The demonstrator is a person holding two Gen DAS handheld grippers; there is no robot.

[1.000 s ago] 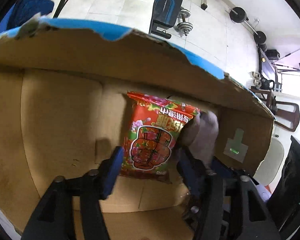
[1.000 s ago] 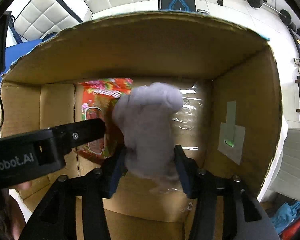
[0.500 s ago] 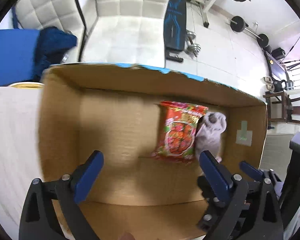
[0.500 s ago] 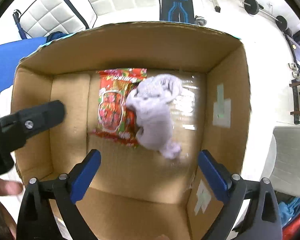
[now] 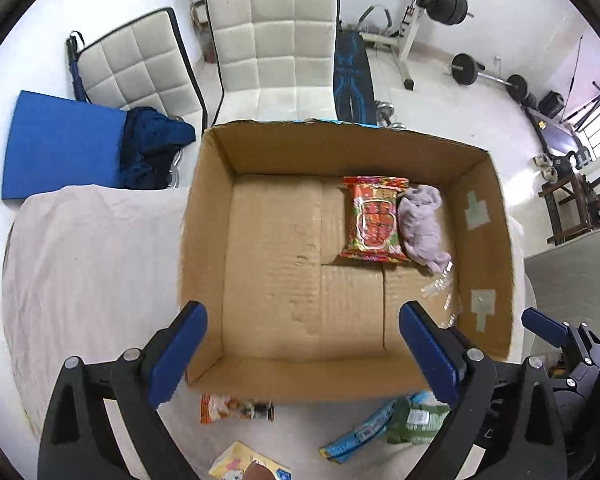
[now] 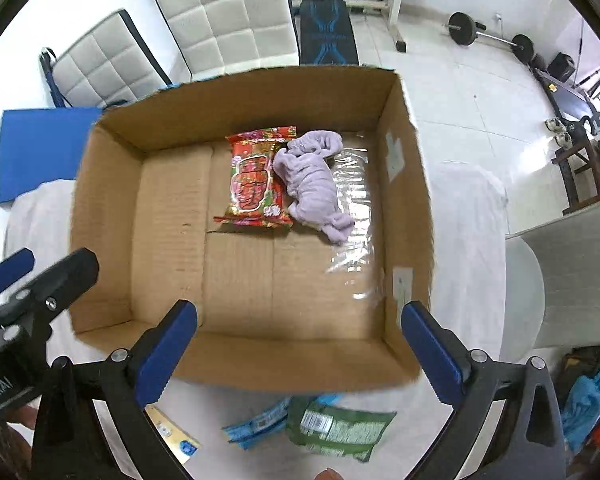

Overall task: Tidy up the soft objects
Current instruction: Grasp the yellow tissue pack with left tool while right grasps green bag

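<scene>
An open cardboard box (image 5: 204, 240) (image 6: 404, 200) stands on the white-clothed table. Inside at the far right lie a red snack packet (image 5: 374, 220) (image 6: 256, 178) and a lilac soft cloth toy (image 5: 420, 226) (image 6: 316, 184), side by side and touching. My left gripper (image 5: 304, 354) is open and empty, held high above the box's near edge. My right gripper (image 6: 298, 350) is open and empty, also above the near edge. On the table in front of the box lie a green packet (image 6: 338, 428) (image 5: 414, 420), a blue packet (image 6: 256, 422) (image 5: 360, 430), an orange packet (image 5: 228, 408) and a yellow packet (image 5: 248, 466).
The table has a white cloth (image 5: 92, 264). Behind it stand two white padded chairs (image 5: 276, 52), a blue mat (image 5: 60, 144) and gym weights (image 5: 484, 76). Clear plastic film (image 6: 352, 200) lies on the box floor at the right. The left gripper's body shows in the right wrist view (image 6: 28, 300).
The right gripper let go of the lilac toy in the box and opened. Both grippers have pulled up and back out of the box, so the whole box now shows.
</scene>
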